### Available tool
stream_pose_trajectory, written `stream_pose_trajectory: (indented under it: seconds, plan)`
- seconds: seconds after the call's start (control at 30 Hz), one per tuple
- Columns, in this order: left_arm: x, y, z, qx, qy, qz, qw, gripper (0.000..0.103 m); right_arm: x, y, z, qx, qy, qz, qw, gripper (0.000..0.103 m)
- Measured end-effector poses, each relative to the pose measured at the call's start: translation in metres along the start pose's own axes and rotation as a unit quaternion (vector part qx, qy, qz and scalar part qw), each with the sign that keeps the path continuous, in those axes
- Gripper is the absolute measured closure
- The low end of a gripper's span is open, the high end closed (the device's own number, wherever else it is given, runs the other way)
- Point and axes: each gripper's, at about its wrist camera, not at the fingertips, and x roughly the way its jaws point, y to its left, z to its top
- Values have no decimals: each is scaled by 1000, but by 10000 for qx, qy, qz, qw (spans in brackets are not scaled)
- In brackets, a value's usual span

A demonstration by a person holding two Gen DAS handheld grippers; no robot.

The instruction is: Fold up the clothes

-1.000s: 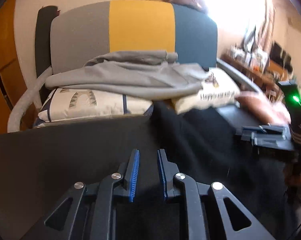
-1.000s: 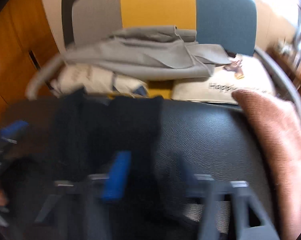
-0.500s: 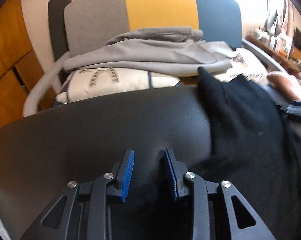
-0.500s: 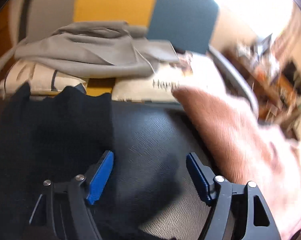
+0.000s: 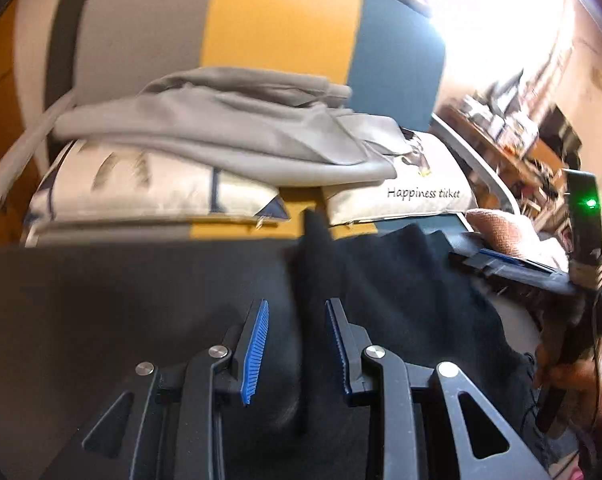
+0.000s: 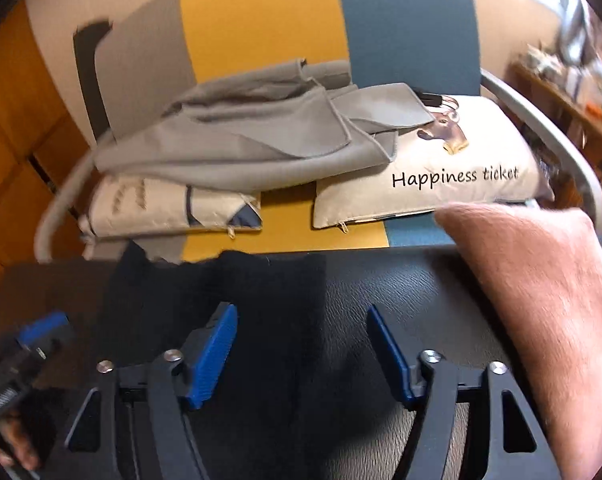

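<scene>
Your left hand-held gripper hangs with its blue pads a little apart, pinching nothing; the left edge of the black garment runs up between them on the black bench. Your right hand-held gripper is spread wide, the garment's right edge lying between its pads. A pink cloth lies just right of it. Beyond the bench, a grey garment is piled on two cushions on a grey, yellow and blue sofa.
</scene>
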Motion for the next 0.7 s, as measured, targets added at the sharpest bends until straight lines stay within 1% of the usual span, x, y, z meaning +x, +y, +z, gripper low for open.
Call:
stream_pose_trajectory:
  seconds: [0.03,0.07,0.1,0.13,0.17,0.23,0.27,0.3,0.37,0.4,0.5,0.57,0.63,0.7]
  plan:
    - [7,-9,6,155,7,54,9999,74,5,3,-1,-172,3,-214,9996,38]
    - [18,-16,7,346,147,436,9983,74,7,4,-2,-351,-39,-499,9981,33]
    - [29,-23,9,538,291,825,9947,71,8,5,-4,-503,-106,-804,9954,19]
    - [33,-28,7,698,245,1052,9917,70,9,4,-4,-586,-183,-1108,9919,12]
    - [37,-33,6,856,194,1272,9880,70,11,-1,-4,-574,-203,-1256,9902,12]
    - [36,-37,0,956,104,1535,9835,70,13,-11,-3,-419,-181,-1251,9911,9]
    - [35,-34,-3,856,44,1554,9841,68,12,-15,-2,-354,-168,-1270,9911,9]
    - [33,-30,-4,728,9,1545,9853,63,11,-19,-1,-262,-144,-1231,9919,9]
    - [30,-21,0,406,56,1330,9903,63,2,-26,-1,-26,-126,-947,9954,18]
    - [16,-18,-9,376,36,1270,9912,63,-6,-28,-2,53,-162,-816,9965,23]
    - [-24,-8,-39,298,-28,1096,9935,63,-44,-24,-14,137,-448,-477,9978,23]
    - [-51,-2,-59,245,-70,980,9949,63,-74,-19,-30,212,-594,-166,9979,23]
    - [-79,4,-79,193,-113,863,9960,63,-102,-11,-55,281,-665,192,9972,23]
    - [-106,10,-98,140,-155,747,9970,63,-126,-3,-87,310,-590,564,9962,23]
